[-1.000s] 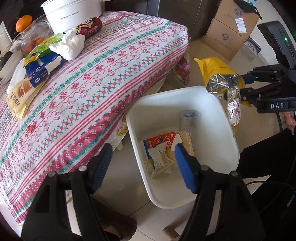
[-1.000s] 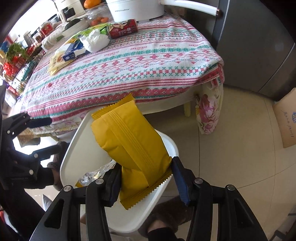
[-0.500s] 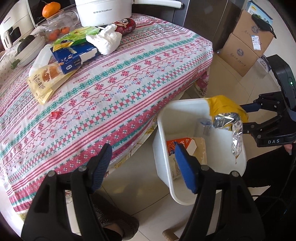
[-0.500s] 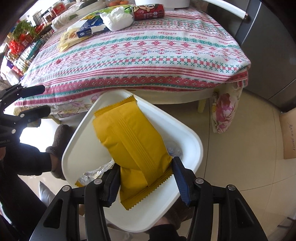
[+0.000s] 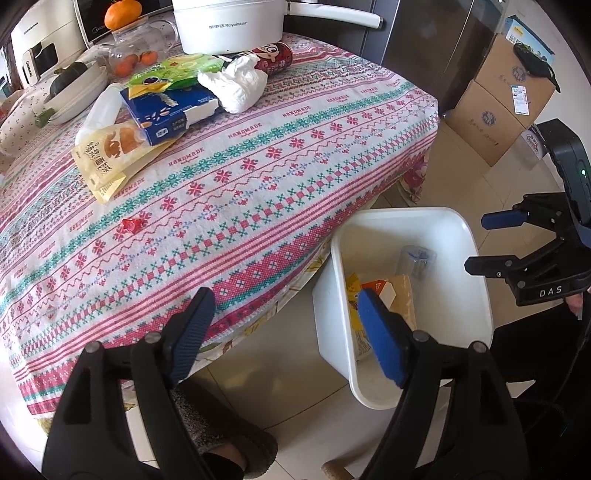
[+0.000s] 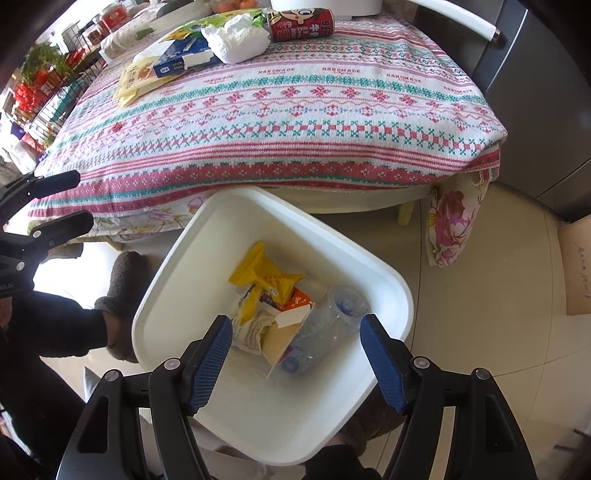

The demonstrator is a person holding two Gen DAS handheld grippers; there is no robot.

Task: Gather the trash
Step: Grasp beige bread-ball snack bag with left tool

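Observation:
The white bin [image 6: 280, 203] stands on the floor by the table's edge. My right gripper [image 6: 295, 332] hangs over it with its jaws opening and nothing between them. The yellow wrapper [image 6: 262, 273] lies inside on a carton and a clear bottle [image 6: 332, 325]. My left gripper [image 5: 284, 325] hovers over the tablecloth's hem and the bin's [image 5: 406, 214] near side, jaws opening and empty. On the table lie a crumpled tissue [image 5: 236, 83], a red can [image 5: 275, 57], a blue carton [image 5: 173, 107], a green packet [image 5: 173, 72] and a bread wrapper [image 5: 107, 151].
A white cooker pot [image 5: 225, 26] and a jar of oranges [image 5: 136, 55] stand at the table's far side. Cardboard boxes [image 5: 495, 110] sit on the floor to the right. The person's grey slipper [image 5: 221, 435] is beside the bin.
My right gripper opened and the yellow wrapper dropped from it into the bin. My left gripper drifted from above the bin toward the table and opened wider.

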